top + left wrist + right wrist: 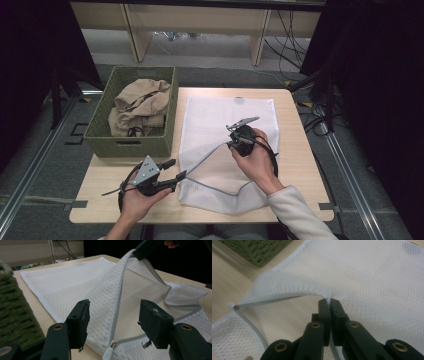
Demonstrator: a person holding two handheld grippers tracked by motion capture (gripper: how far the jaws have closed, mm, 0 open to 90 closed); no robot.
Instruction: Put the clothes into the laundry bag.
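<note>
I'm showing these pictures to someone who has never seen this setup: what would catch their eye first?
Probably the white mesh laundry bag spread over the middle of the table, its zipper edge pinched and lifted by the shut right gripper. The left gripper waits open at the bag's near-left edge, the zipper pull lying between its jaws. At the table's far left stands a green woven basket of crumpled tan clothing.

You're facing a light wooden table (300, 165) on grey floor (360, 165) (metal rails run either side), black curtains (380, 75) flanking, pale wooden furniture (200, 20) beyond.
</note>
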